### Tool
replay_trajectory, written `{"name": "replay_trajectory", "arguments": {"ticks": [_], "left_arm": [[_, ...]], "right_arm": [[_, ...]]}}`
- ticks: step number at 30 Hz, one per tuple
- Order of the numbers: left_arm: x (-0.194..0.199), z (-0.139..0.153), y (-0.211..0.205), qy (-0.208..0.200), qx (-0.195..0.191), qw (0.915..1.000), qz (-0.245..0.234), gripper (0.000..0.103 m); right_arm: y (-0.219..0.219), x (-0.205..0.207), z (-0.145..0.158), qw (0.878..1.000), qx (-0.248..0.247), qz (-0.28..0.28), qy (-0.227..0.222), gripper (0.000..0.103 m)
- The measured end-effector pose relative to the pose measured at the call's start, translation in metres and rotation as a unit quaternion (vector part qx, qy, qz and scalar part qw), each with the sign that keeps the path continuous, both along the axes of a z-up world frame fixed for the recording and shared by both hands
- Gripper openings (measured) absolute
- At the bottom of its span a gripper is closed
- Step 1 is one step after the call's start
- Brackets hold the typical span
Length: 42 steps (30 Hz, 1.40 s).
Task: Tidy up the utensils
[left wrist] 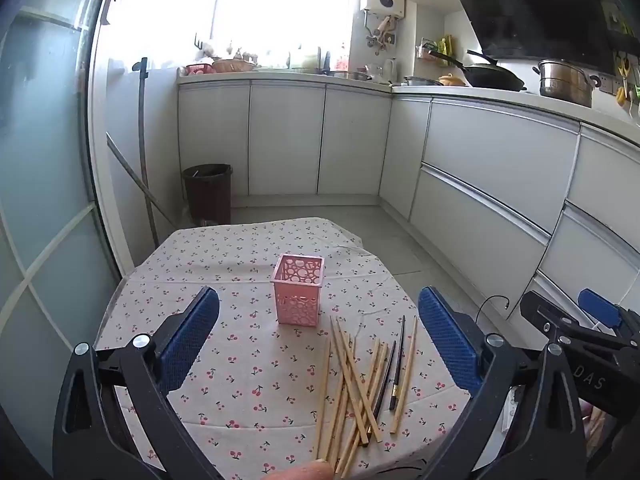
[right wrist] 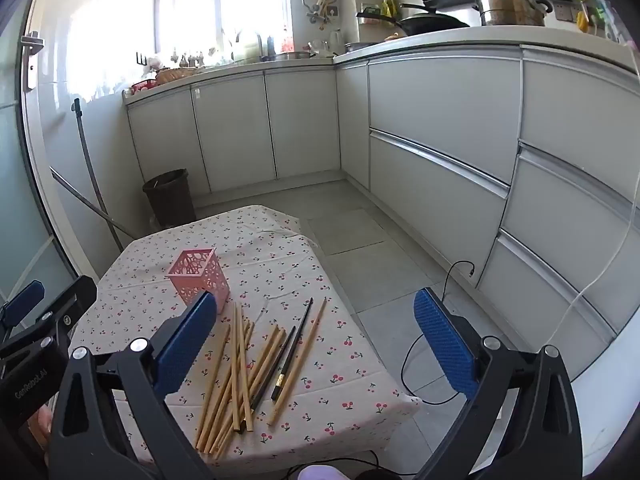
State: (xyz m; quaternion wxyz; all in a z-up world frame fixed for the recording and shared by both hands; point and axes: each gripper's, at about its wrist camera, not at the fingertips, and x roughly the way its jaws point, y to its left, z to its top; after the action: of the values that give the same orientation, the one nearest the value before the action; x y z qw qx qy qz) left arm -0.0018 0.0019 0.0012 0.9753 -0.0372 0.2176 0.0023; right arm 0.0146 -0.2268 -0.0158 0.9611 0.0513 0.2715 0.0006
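Both blue-padded black grippers are held spread wide and empty above a small table.

The left gripper and right gripper are seen poised over the cherry-print tablecloth. A loose pile of pale wooden chopsticks, with two dark chopsticks among them, is spread toward the table's near right corner. A pink perforated plastic square holder stands upright near the table's middle, just beyond the pile.

Chopsticks heaped beside upright pink holder
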Motion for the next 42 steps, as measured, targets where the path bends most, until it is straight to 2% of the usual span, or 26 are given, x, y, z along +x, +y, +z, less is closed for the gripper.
{"name": "replay_trajectory", "arguments": {"ticks": [5,6,13,42], "left_arm": [[-0.008,-0.004,0.001,0.002,0.000,1.0000,-0.008,0.096],[0.001,-0.005,0.003,0.011,-0.002,0.9999,-0.002,0.096],[0.002,-0.006,0.001,0.011,0.000,0.9999,-0.002,0.096],[0.008,-0.009,0.004,0.018,0.004,0.9998,0.005,0.096]], "right_arm": [[-0.001,0.000,0.000,1.000,-0.002,0.001,-0.003,0.096],[-0.002,0.001,0.000,1.000,-0.002,0.001,-0.003,0.096],[0.000,0.000,0.006,1.000,-0.003,0.002,-0.004,0.096],[-0.001,0.000,-0.004,1.000,0.000,0.001,0.004,0.096]]}}
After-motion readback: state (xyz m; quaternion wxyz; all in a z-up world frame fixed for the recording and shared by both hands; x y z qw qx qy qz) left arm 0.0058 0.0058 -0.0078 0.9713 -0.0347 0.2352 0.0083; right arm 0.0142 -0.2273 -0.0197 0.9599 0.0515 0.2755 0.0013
